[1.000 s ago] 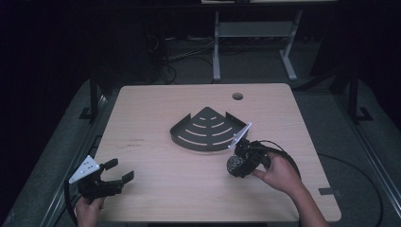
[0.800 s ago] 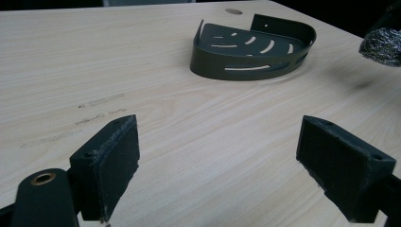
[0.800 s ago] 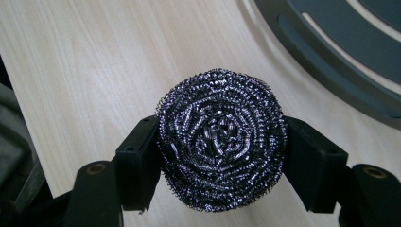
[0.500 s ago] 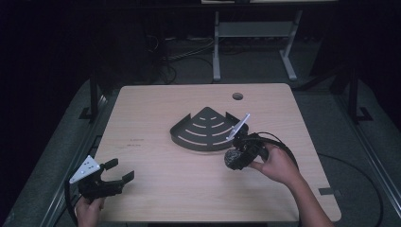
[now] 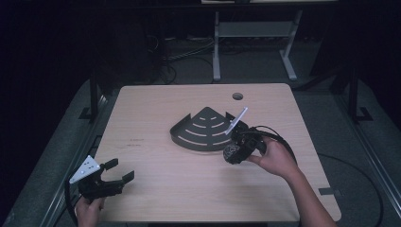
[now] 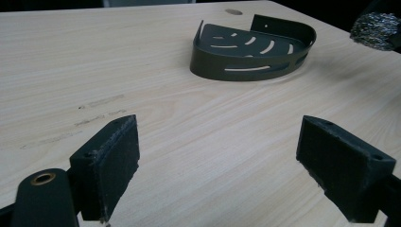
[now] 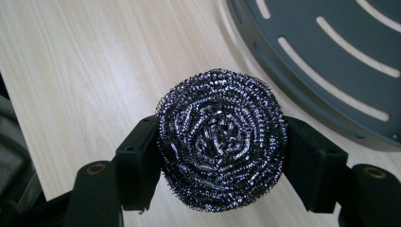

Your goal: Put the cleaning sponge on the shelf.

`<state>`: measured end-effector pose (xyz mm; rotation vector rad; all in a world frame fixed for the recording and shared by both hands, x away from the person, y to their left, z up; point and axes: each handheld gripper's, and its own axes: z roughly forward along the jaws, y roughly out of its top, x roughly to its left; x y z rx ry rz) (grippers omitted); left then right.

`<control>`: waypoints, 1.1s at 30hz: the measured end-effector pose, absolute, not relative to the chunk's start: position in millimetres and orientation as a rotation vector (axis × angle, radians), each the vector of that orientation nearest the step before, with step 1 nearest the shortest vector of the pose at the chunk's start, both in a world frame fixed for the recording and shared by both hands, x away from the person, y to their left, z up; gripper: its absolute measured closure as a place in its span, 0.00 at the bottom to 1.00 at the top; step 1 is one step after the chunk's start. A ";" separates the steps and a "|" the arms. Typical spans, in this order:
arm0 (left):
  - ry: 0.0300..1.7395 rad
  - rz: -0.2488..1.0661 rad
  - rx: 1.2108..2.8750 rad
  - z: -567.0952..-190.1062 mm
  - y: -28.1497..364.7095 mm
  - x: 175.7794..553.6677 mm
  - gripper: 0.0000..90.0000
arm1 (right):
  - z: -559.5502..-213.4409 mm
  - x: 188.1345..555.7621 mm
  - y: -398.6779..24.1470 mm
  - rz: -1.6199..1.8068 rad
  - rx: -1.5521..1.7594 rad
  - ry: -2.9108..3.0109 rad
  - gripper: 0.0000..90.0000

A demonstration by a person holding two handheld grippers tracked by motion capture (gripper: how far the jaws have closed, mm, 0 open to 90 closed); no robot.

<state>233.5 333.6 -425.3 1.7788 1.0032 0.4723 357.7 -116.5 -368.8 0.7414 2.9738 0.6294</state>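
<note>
— Jaws first: left gripper (image 5: pixel 116 178) at the near left corner of the table (image 5: pixel 156 101), gaping wide, nothing between the pads. What do you get on its own camera?

— Same. Left gripper (image 6: pixel 217 165) over bare wood, the two foam pads (image 6: pixel 111 163) well apart, faint scuff marks on the tabletop (image 6: pixel 56 56) just ahead.

— Right side?

— Right gripper (image 5: pixel 232 154), farther in and right of centre, clamped on a steel wool scourer (image 5: pixel 231 153). From its camera the right gripper (image 7: pixel 221 161) presses both sides of the scourer (image 7: pixel 221 139), a round coil of wire, held above the wood.

— Beyond that?

— Dark slotted corner shelf (image 5: pixel 203 130) lying flat near mid-table, the scourer just beside its curved front wall. Shelf (image 6: pixel 253 52) is well ahead of the left pads; its slotted floor (image 7: pixel 331 61) is close by the scourer.

— Far edge?

— Round hole (image 5: pixel 237 96) in the tabletop.
</note>
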 end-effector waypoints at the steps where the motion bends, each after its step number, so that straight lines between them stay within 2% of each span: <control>1: 1.003 0.473 1.780 -425.3 333.8 233.4 0.15 | -368.3 359.5 -115.6 0.627 0.744 2.974 0.37; 33: 1.001 0.473 1.767 -423.4 334.4 232.8 0.15 | -352.7 436.2 -90.2 0.607 0.823 2.952 0.37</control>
